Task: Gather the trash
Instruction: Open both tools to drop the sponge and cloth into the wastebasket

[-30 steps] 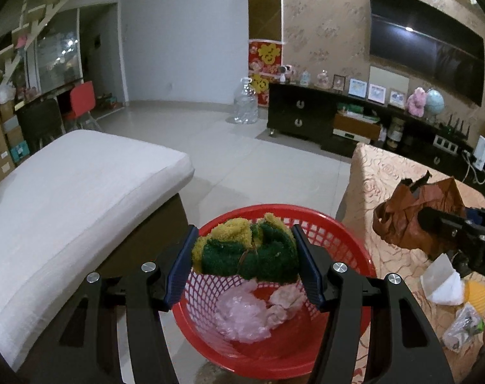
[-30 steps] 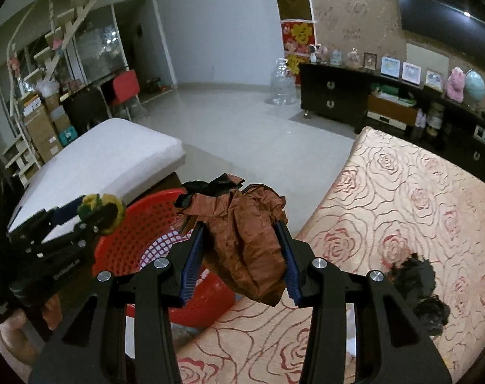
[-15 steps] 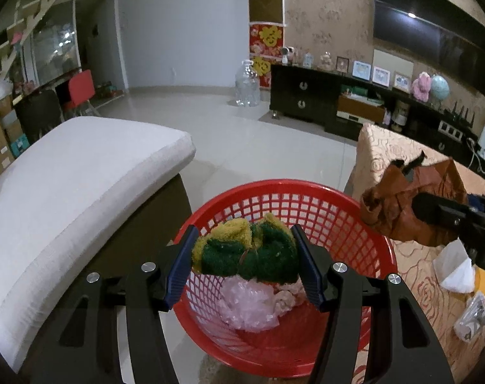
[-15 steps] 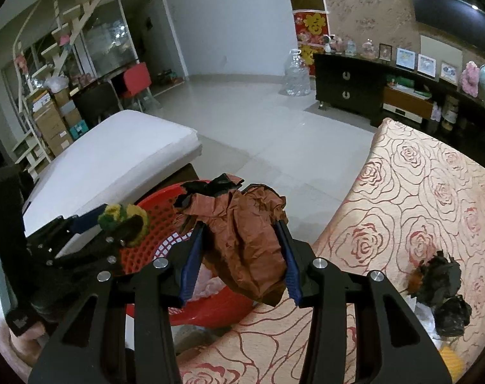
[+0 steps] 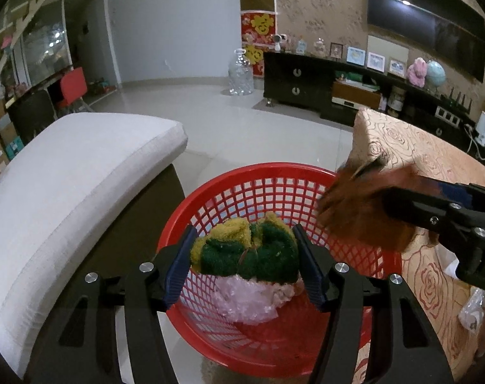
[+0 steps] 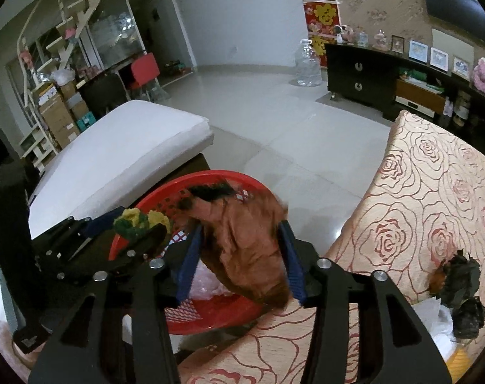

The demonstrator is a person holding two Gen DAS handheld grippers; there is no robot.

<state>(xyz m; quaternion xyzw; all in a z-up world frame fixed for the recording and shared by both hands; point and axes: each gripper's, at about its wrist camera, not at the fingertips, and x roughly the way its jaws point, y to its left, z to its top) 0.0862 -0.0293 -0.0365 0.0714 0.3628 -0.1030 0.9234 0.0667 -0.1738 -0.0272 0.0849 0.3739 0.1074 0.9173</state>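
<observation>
A red mesh basket [image 5: 210, 198] stands on the floor between a white cushion and a rose-patterned table, with a pink plastic wad [image 5: 245, 297] inside. My left gripper [image 5: 244, 233] holds a yellow-and-green sponge [image 5: 245, 252] over the basket; its jaws are just easing open, pads still against the sponge. My right gripper [image 6: 241, 225] is over the basket's right rim with its jaws opening. Between them, blurred and slipping down, is a crumpled brown paper bag [image 6: 242, 249], also seen in the left wrist view as the brown bag [image 5: 354, 211].
A white cushioned seat [image 5: 66, 176] flanks the basket on the left. The rose-patterned tabletop [image 6: 434, 192] on the right carries dark crumpled trash [image 6: 460, 281] and white tissue [image 6: 434, 313]. A black TV cabinet [image 5: 306, 86] and a water jug [image 5: 241, 73] stand beyond the tiled floor.
The right gripper carried the brown bag left over the basket rim and spread its jaws; the bag now blurs, coming loose. The left gripper tipped down slightly, still over the basket.
</observation>
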